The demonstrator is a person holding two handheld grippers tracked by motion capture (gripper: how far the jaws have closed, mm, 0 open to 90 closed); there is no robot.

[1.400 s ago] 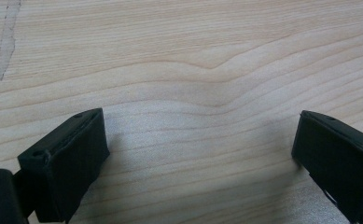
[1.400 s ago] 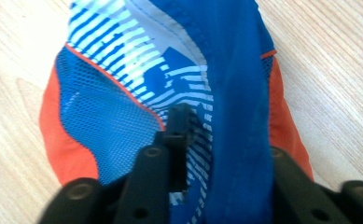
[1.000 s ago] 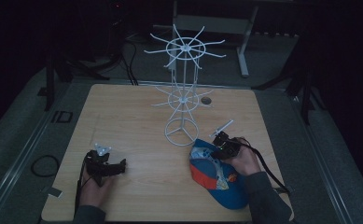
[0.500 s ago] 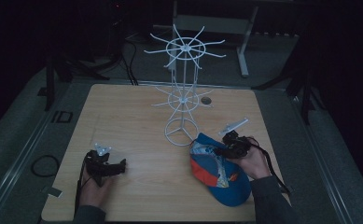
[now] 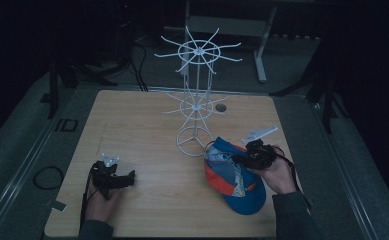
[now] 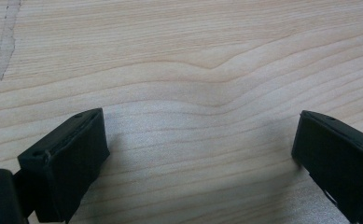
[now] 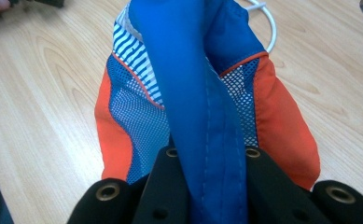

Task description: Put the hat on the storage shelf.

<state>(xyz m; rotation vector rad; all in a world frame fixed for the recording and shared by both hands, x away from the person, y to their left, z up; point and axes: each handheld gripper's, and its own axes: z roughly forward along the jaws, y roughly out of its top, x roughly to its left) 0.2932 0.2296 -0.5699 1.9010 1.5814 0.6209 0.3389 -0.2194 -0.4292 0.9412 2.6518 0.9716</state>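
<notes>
The left gripper has its two black jaws spread wide, one at eight o'clock and one at four o'clock, over the bare pale wooden table with its wavy grain.

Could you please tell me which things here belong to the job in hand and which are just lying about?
In use: cap, pinched by the right gripper; probably the white wire rack beside it.

Lying about: small round object behind the rack; left gripper, open, resting on the table.
</notes>
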